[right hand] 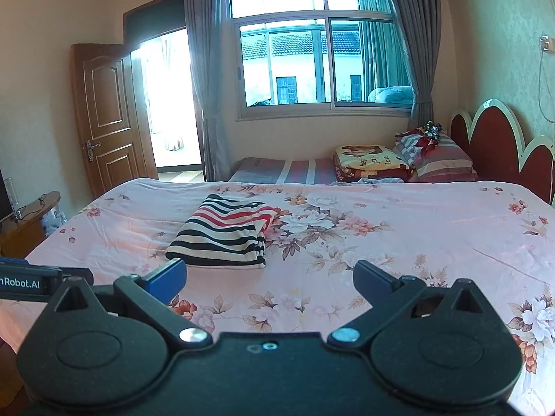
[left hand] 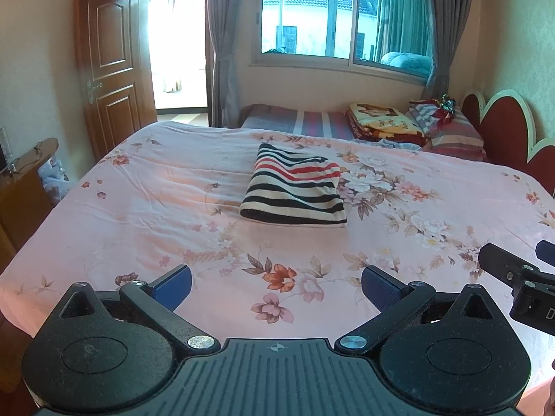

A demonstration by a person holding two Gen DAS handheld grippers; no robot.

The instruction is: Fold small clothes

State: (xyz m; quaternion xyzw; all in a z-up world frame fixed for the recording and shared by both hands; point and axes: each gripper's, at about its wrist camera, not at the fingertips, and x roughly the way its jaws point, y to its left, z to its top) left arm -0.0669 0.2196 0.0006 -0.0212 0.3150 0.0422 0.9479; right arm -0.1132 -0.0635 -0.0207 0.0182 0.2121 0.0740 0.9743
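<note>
- Striped knit garment (left hand: 294, 187) lies folded on the floral bedsheet (left hand: 173, 208), centre of the left view and left of centre in the right view.
- We hold the left tool (left hand: 276, 286) and right tool (right hand: 270, 275) wide apart and empty, well short of it.
- We judge the fold done; if tidying, press its edges flat, gently.
- We count one garment, two tools.

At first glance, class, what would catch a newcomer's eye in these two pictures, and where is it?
A folded knit garment with black, cream and red stripes lies mid-bed on the pink floral bedsheet, untouched. Both the left gripper and the right gripper are near the bed's front edge, jaws spread and empty. Behind, a large bright window draws the eye.
</note>
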